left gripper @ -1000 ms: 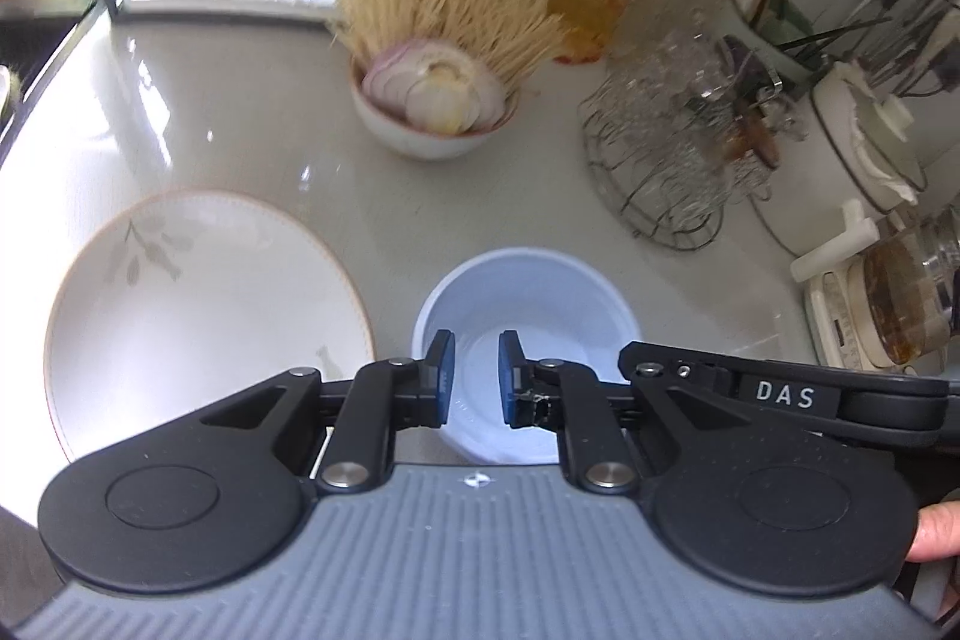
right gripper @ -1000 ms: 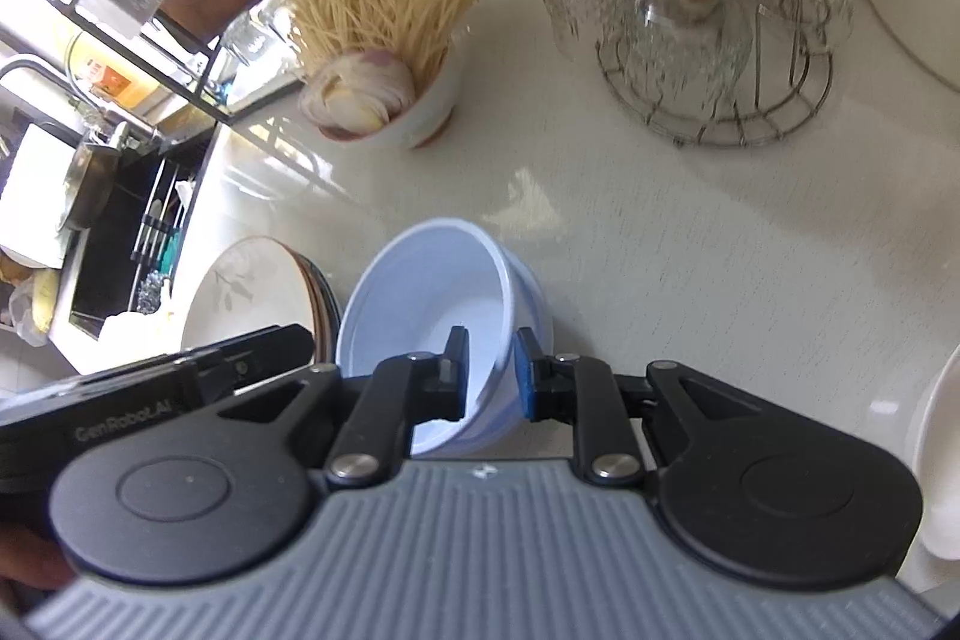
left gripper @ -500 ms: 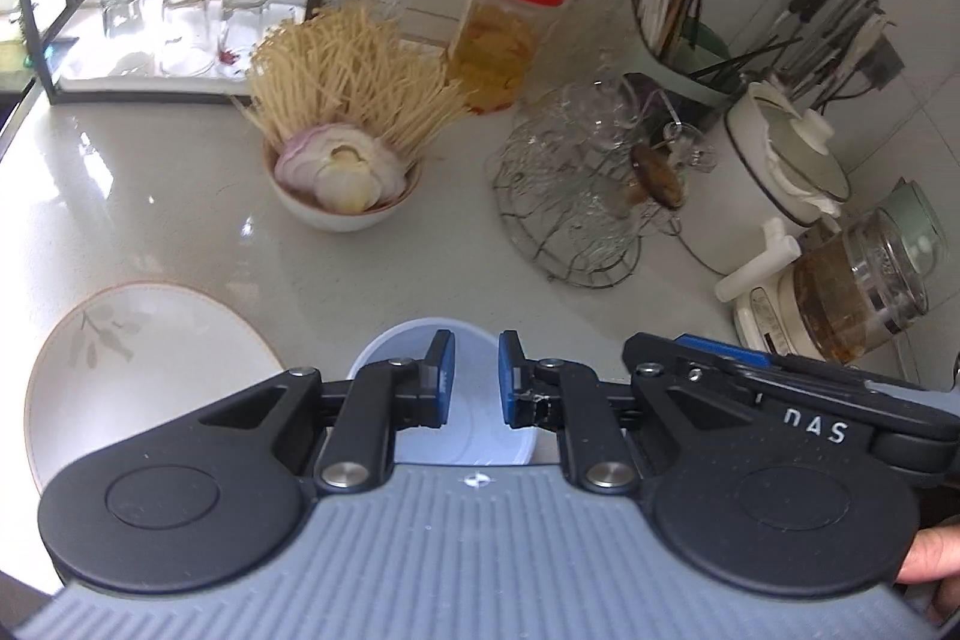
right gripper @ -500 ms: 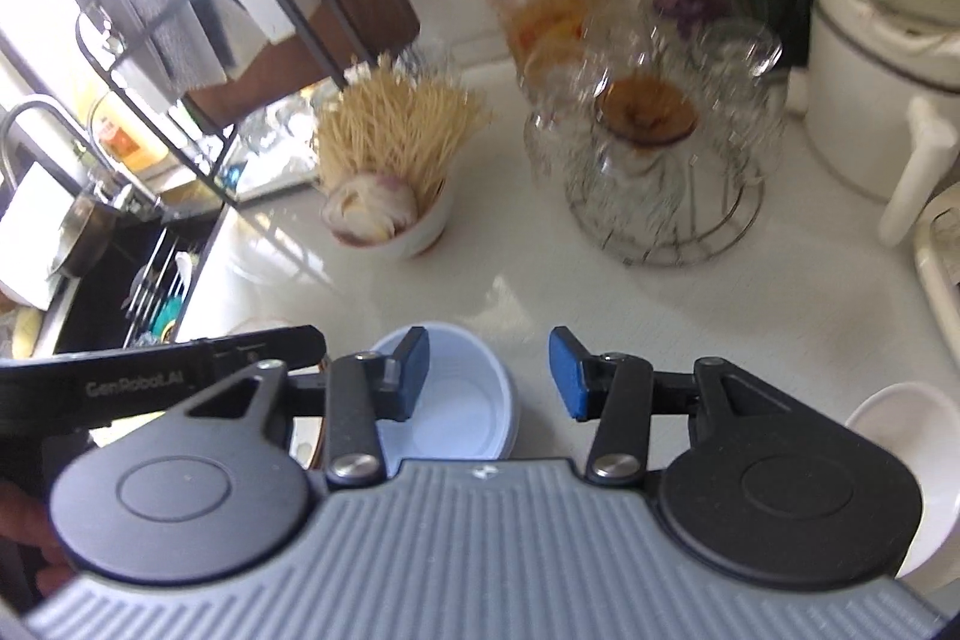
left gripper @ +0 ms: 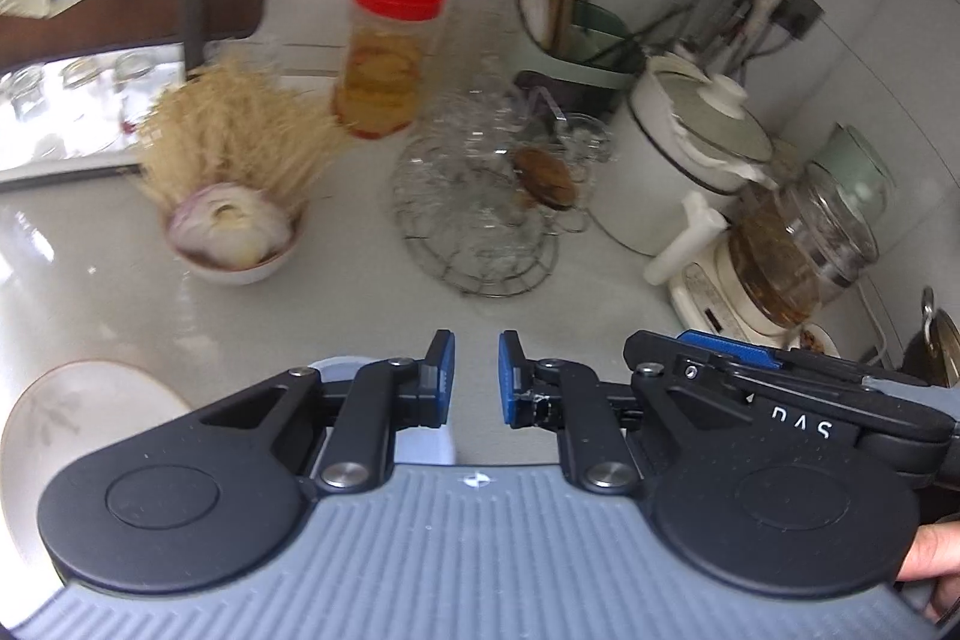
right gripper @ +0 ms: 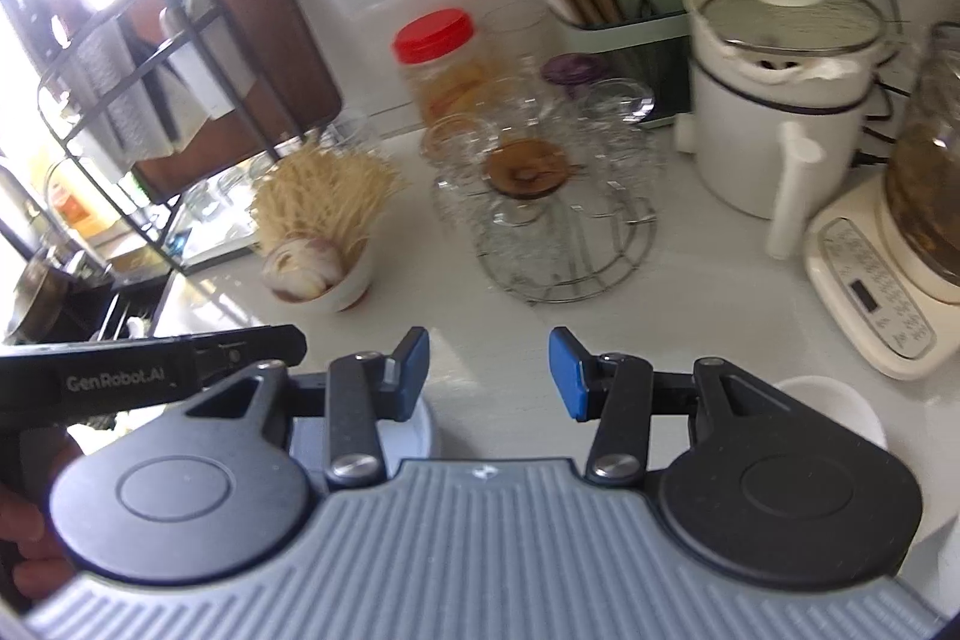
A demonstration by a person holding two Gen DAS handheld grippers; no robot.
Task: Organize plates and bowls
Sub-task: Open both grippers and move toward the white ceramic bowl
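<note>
A pale blue bowl (left gripper: 423, 445) stands on the white counter, mostly hidden beneath both grippers; its rim (right gripper: 423, 424) also shows in the right wrist view. My right gripper (right gripper: 487, 361) hangs above it, open, with nothing between the pads. My left gripper (left gripper: 477, 361) is shut down to a narrow gap and holds nothing. A white plate with a leaf pattern (left gripper: 78, 412) lies to the left of the blue bowl. A small white bowl (right gripper: 840, 409) sits on the counter at the right.
Behind stand a bowl of dry noodles and onion (left gripper: 234, 244), a wire rack of glasses (left gripper: 480, 220), a red-lidded jar (left gripper: 390, 52), a white pot (right gripper: 774, 100), a kettle base (right gripper: 876, 292) and a dish rack (right gripper: 150, 100). A hand (left gripper: 927, 556) holds a gripper.
The right gripper has opened and let go of the blue bowl, which now sits flat on the counter. Both grippers have lifted and tilted up, bringing the back of the counter into view.
</note>
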